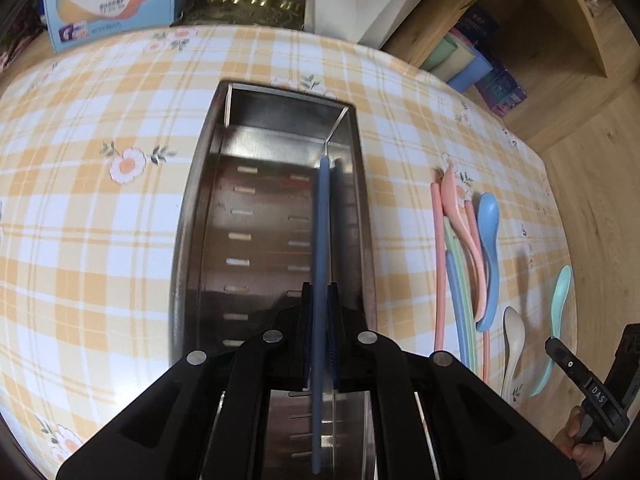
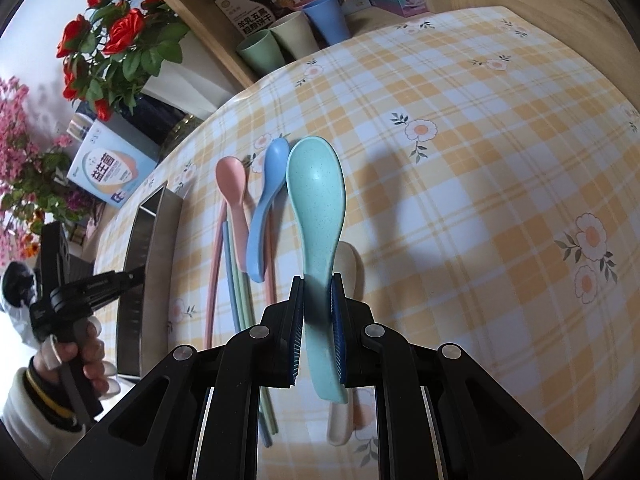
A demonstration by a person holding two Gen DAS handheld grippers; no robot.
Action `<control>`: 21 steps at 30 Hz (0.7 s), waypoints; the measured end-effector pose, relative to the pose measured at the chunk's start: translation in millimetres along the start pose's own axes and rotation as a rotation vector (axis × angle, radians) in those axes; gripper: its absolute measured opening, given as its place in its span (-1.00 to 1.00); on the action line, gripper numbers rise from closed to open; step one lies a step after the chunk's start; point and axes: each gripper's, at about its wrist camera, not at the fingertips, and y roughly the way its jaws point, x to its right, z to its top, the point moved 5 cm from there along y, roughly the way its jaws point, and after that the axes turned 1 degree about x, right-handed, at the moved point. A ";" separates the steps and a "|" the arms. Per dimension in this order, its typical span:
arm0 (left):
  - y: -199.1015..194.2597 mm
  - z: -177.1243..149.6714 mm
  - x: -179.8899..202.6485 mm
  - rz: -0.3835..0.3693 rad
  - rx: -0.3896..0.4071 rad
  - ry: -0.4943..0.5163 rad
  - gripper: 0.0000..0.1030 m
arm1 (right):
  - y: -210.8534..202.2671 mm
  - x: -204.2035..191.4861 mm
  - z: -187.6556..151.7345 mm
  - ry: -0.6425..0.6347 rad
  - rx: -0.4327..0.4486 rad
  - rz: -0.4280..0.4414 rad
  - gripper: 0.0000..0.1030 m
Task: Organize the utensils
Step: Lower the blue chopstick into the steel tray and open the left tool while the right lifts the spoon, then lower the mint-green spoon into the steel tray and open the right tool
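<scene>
left hand-held gripper (image 1: 320, 300) pinches blue chopstick (image 1: 322, 220) mid-length over steel tray (image 1: 192, 216) — thin, stiff, likely slippery | right hand-held gripper (image 2: 318, 308) clamps teal spoon (image 2: 316, 200) at handle above table (image 2: 460, 220) — looks light, rigid

tray (image 1: 276, 128) on table (image 1: 100, 220) | spoons (image 1: 490, 236) right of tray
</scene>
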 end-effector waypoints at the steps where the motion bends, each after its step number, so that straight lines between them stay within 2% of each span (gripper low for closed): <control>1: -3.4 0.7 1.5 0.001 0.008 0.010 -0.76 | -1.2 -1.8 0.1 -0.005 0.001 0.000 -0.74; 3: -14.8 2.6 3.2 0.016 0.035 0.031 -0.73 | -2.6 -4.5 0.2 -0.012 0.002 -0.002 -0.74; 5: -33.2 3.8 3.3 0.026 0.082 0.057 -0.59 | -3.6 -9.6 0.1 -0.020 -0.001 -0.006 -0.74; 8: -60.2 2.5 -1.3 0.050 0.154 0.095 -0.08 | -2.0 -23.1 -1.9 -0.043 -0.018 -0.003 -0.74; 10: -73.3 -0.1 -5.0 0.070 0.182 0.126 0.44 | 2.2 -36.5 -3.3 -0.070 -0.036 0.000 -0.74; 13: -90.5 -7.6 -13.9 0.120 0.219 0.166 0.73 | 9.1 -57.2 -3.7 -0.109 -0.058 0.007 -0.74; 17: -105.6 -17.7 -30.3 0.159 0.255 0.202 0.88 | 23.2 -97.6 -1.4 -0.175 -0.084 0.021 -0.74; 21: -113.6 -25.2 -49.9 0.170 0.276 0.209 0.88 | 41.9 -141.9 -2.4 -0.243 -0.102 0.033 -0.74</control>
